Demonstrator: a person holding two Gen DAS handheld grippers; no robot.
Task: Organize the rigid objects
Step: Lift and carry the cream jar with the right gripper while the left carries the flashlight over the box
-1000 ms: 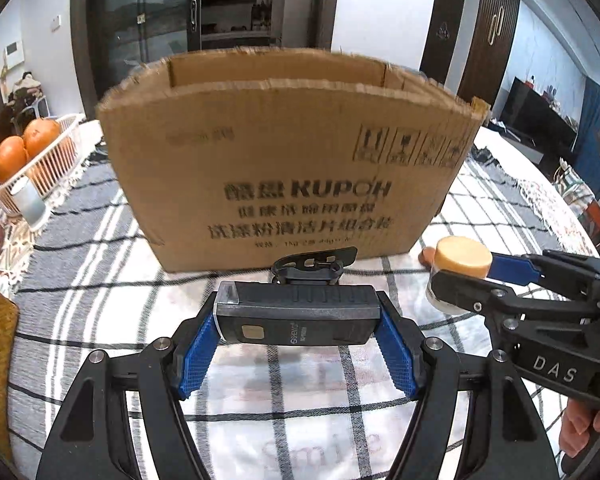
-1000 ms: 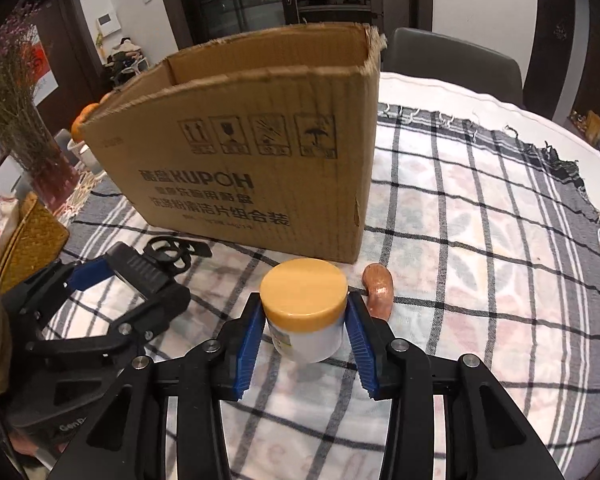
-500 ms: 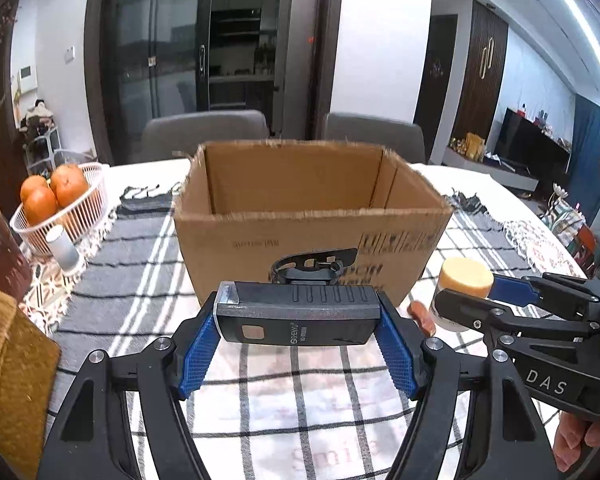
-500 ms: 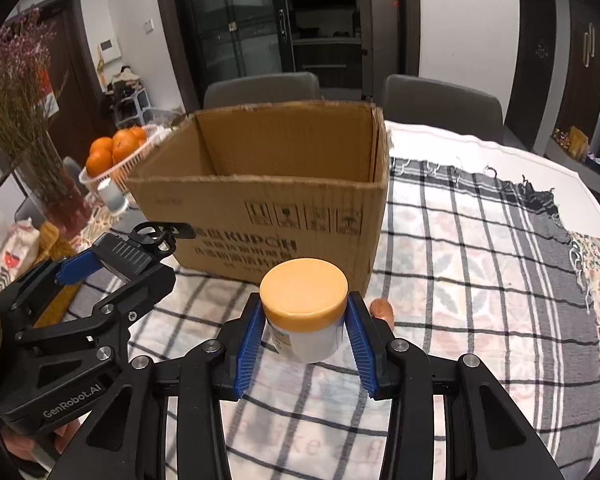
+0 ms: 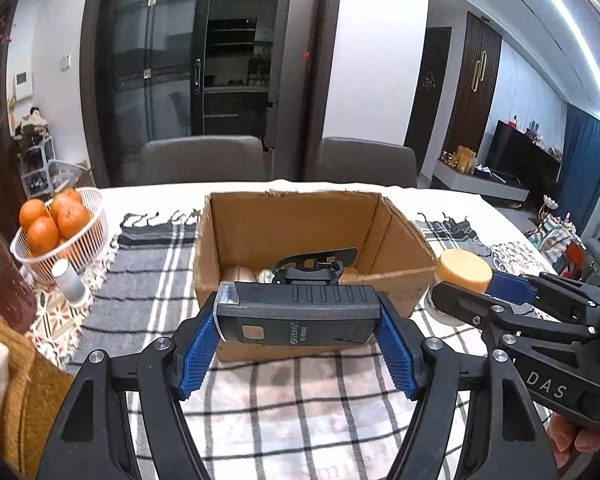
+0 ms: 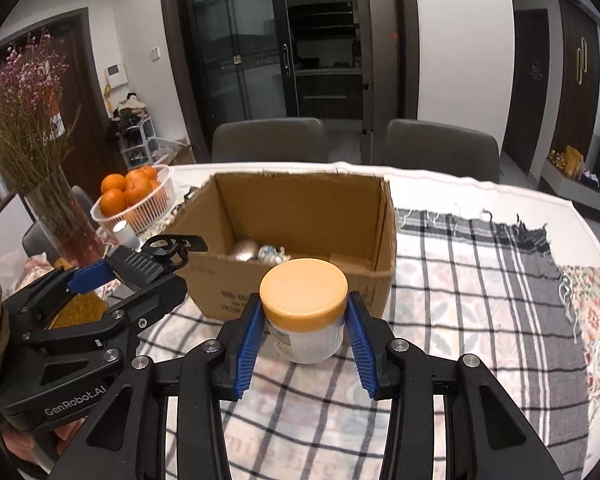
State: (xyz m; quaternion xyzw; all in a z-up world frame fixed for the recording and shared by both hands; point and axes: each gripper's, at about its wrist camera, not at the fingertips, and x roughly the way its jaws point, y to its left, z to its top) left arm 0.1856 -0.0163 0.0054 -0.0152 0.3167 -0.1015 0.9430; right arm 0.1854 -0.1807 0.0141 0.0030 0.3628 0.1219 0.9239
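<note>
**Two loads are waiting just before the open box**

The person is holding both tools in the air in front of the cardboard box [image 5: 312, 240], which is standing on the counter [image 6: 480, 280] over a checked cloth [image 6: 440, 312]. The left gripper [image 5: 298, 336] is clamping a black bike light [image 5: 296, 314] by its two short ends, so the long axis of the light is lying crosswise, parallel to the near wall of the box. Its black mounting clamp [image 5: 316, 264] is sticking up on the far side, toward the box. The right gripper [image 6: 304, 332] is squeezing a white jar [image 6: 306, 336] with a yellow lid [image 6: 303, 288], the jar standing upright between the blue pads.

Both loads are hanging just on the near side of the box and, as I judge it, about level with its rim; the opening is lying straight ahead of both jaws. From the box, the light is facing the left half of the near wall and the jar the right corner. Which hand is nearer I cannot say for sure; they are looking about equal. Inside the box some rounded, shiny things [image 6: 256, 250] are already lying near the front wall, so I think each load needs to go forward over the rim and beyond them.

Writing: the light is showing a small brand word I cannot read surely. The right tool is carrying "DAS", the left one "GenRobot.AI". The print on the box wall is too blurred.
</note>
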